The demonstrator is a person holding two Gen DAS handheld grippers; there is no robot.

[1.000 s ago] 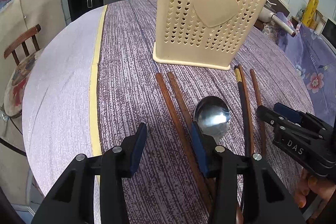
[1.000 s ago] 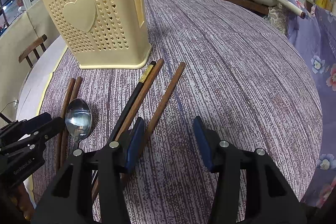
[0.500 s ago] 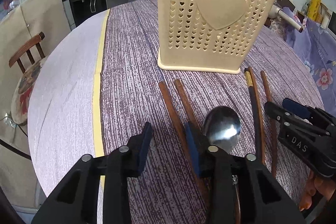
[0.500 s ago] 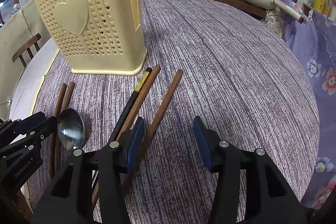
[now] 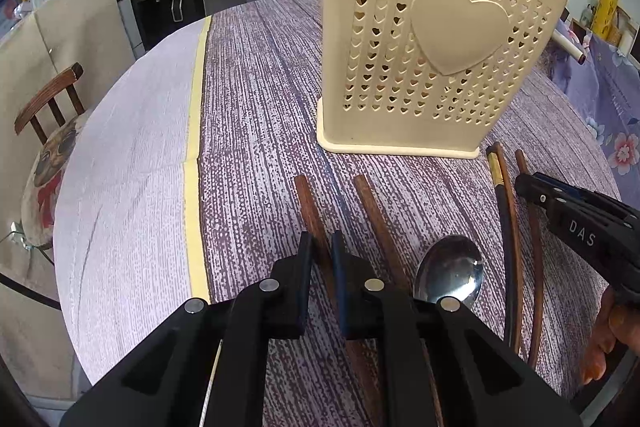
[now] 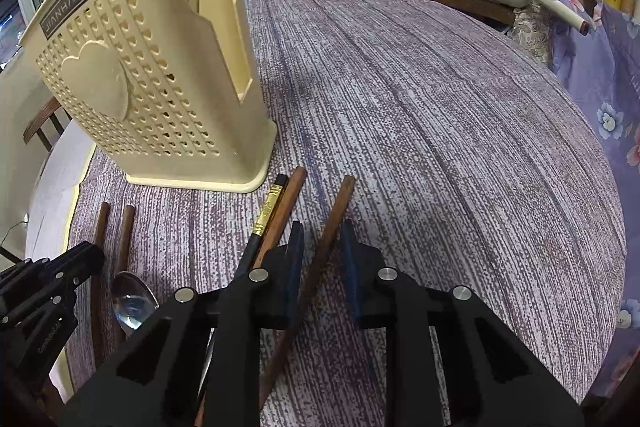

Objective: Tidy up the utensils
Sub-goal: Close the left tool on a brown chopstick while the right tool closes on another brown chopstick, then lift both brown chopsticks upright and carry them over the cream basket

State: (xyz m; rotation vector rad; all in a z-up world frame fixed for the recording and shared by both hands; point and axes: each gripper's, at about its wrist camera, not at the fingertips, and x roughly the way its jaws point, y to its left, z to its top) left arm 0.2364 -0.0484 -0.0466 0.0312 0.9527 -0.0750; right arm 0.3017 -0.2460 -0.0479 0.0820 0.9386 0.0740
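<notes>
5 chopsticks [image 6: 338, 217], 1 spoon [image 5: 448, 273], 1 holder [image 5: 424, 67] on table [image 6: 440, 107]. Left gripper [image 5: 322, 255] clamped on leftmost chopstick [image 5: 308, 203]. Right gripper [image 6: 322, 243] closing around rightmost, gap remains.

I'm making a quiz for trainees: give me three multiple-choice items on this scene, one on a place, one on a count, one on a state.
1. Where is the spoon? A in the holder; B on the table among chopsticks; C on the chair.
2. How many chopsticks lie on the table? A three; B eight; C five.
3. What is the left claw doing? A shut on a brown chopstick; B hanging wide open; C gripping the spoon.
Key: B, the spoon lies flat on the table; C, four brown and one black; A, its pads pinch the leftmost stick.
</notes>
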